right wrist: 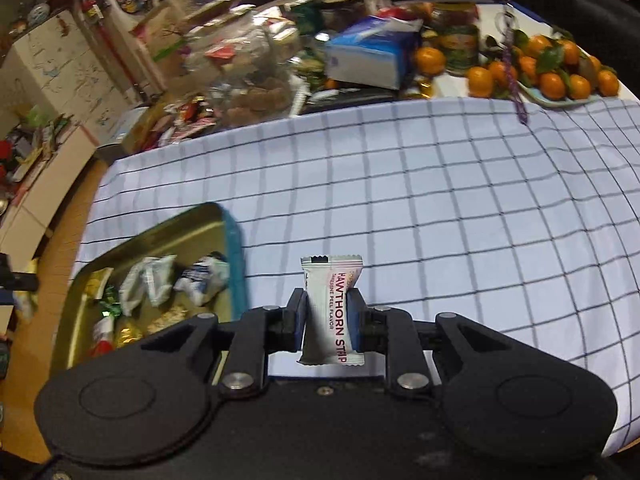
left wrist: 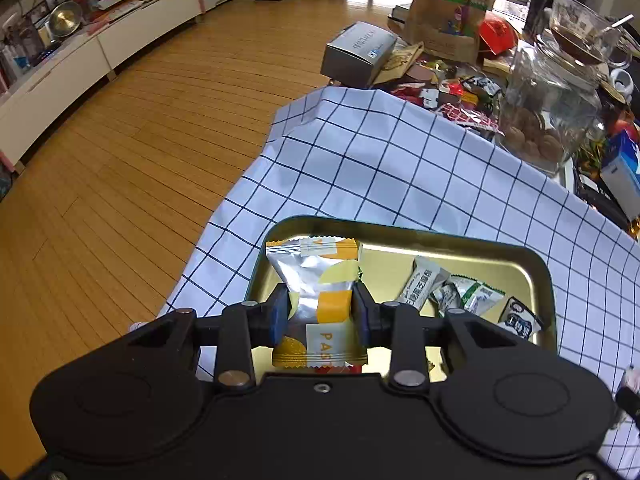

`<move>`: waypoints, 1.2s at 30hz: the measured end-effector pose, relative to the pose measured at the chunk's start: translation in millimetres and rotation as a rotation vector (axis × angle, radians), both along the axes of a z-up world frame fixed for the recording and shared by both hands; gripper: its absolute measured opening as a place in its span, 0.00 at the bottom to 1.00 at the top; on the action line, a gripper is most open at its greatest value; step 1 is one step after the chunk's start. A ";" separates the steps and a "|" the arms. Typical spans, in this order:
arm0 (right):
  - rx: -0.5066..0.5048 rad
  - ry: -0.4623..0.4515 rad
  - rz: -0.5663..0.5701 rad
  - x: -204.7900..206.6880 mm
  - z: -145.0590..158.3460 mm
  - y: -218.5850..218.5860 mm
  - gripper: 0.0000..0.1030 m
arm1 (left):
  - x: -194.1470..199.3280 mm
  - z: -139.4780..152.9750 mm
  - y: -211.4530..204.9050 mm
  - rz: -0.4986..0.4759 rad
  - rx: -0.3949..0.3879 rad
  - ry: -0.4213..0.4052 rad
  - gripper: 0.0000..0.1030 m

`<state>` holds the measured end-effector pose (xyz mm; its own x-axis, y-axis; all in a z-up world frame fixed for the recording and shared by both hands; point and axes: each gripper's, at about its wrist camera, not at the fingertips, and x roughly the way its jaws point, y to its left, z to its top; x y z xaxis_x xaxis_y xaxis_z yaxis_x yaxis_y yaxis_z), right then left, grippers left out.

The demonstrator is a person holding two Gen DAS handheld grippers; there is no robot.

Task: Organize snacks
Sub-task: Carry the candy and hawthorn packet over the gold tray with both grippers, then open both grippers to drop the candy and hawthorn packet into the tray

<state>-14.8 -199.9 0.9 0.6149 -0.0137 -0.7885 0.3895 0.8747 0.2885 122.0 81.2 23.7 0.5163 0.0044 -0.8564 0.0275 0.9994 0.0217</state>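
Note:
My left gripper (left wrist: 320, 308) is shut on a silver and yellow pastry packet (left wrist: 320, 280) and holds it over the left end of the gold tin tray (left wrist: 536, 276). Several small wrapped snacks (left wrist: 460, 292) lie in the tray. My right gripper (right wrist: 326, 314) is shut on a white hawthorn strip packet (right wrist: 330, 308), upright above the checked cloth, just right of the same tray (right wrist: 236, 236), which holds several wrappers (right wrist: 160, 284).
A white checked cloth (right wrist: 440, 200) covers the table. Behind it stand a glass jar of biscuits (left wrist: 548, 108), a grey box (left wrist: 360, 52), a paper bag (left wrist: 448, 12), loose candies (left wrist: 452, 92), a blue tissue pack (right wrist: 372, 56) and tangerines (right wrist: 548, 68). Wooden floor (left wrist: 140, 140) lies left.

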 end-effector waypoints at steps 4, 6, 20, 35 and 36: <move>0.018 -0.043 0.063 13.1 22.1 23.7 0.23 | 3.1 -6.5 2.2 -0.004 -0.019 0.030 0.41; 0.026 -0.063 0.096 21.7 32.6 37.2 0.23 | 4.5 -7.0 1.0 0.000 -0.030 0.033 0.41; 0.011 -0.052 0.226 55.9 44.1 85.1 0.23 | 6.7 -0.6 -28.2 -0.033 -0.019 -0.009 0.42; -0.040 -0.033 0.244 62.8 32.0 92.0 0.31 | 5.5 2.2 -36.8 -0.046 0.004 -0.026 0.46; -0.040 -0.030 0.242 62.9 31.8 91.9 0.33 | 5.8 2.1 -36.3 -0.044 0.000 -0.025 0.46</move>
<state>48.1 -108.0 32.8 0.6272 0.1065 -0.7715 0.1586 0.9524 0.2604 127.8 44.9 25.8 0.5373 -0.0183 -0.8432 0.0708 0.9972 0.0234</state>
